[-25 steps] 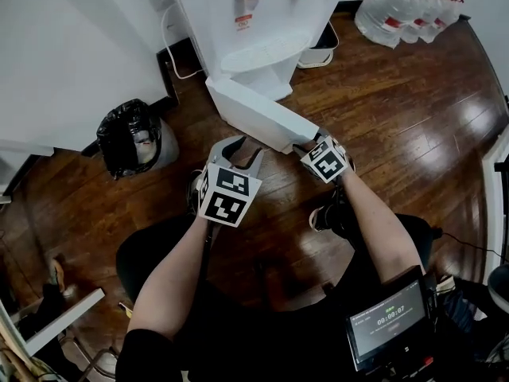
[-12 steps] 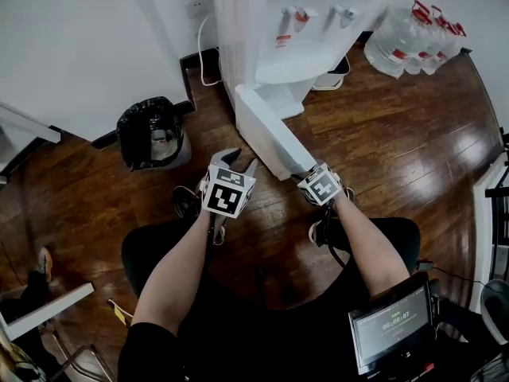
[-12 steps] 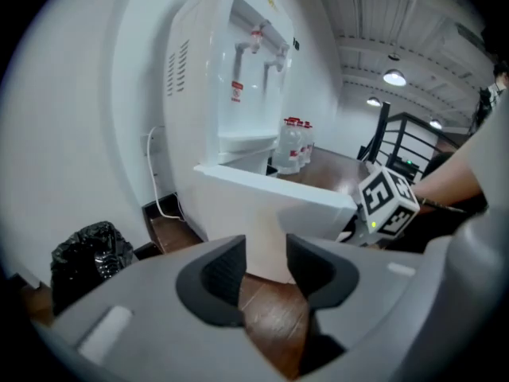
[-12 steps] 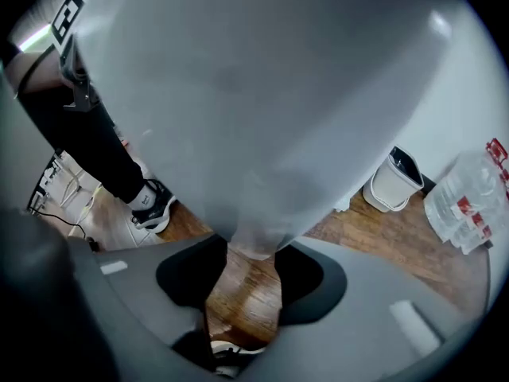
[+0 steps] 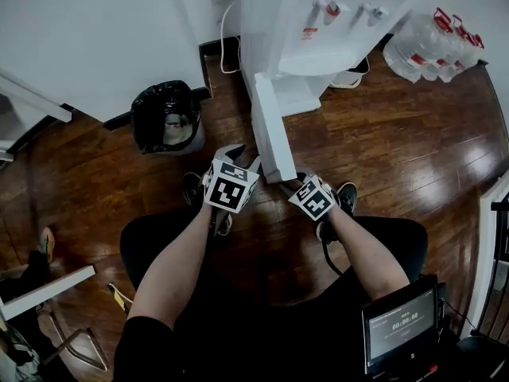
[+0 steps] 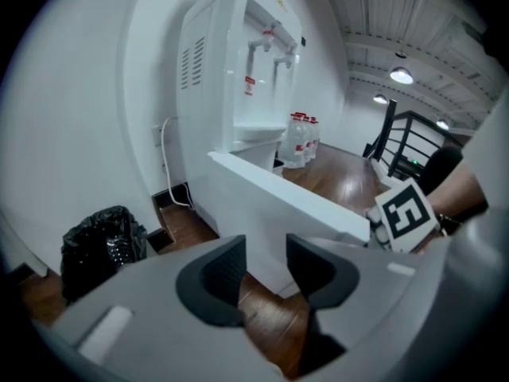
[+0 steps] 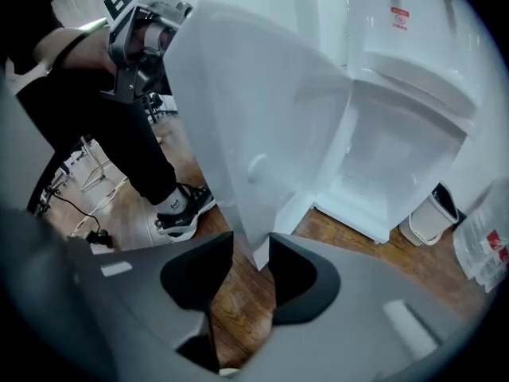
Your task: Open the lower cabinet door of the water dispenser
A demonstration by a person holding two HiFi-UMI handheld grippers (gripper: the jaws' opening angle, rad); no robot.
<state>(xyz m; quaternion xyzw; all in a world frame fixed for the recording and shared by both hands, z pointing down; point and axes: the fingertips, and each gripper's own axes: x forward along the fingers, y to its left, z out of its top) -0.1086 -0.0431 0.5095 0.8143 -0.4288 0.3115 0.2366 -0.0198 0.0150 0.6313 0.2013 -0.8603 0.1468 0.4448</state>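
The white water dispenser (image 5: 318, 22) stands against the wall, and its lower cabinet door (image 5: 270, 126) is swung wide open, jutting edge-on over the wooden floor (image 5: 382, 134) toward the person. The door stands between the two tongs. The left tongs (image 6: 266, 249) hover on the door's outer side, jaws apart with only floor between them. The right tongs (image 7: 250, 249) sit at the door's free end. Their jaws have just been closing and stand a little apart, and the door's lower corner shows just ahead of the gap, not pressed by the pads. The right gripper view shows the cabinet's white inside (image 7: 398, 157).

Left of the dispenser stands a bin with a black bag (image 5: 167, 118), and a white cable (image 5: 227, 38) runs down the wall behind it. A small white bin (image 5: 350, 76) sits just beside the dispenser's right side, with water bottles (image 5: 441, 42) further right. The person's shoe (image 5: 342, 197) rests near the right tongs.
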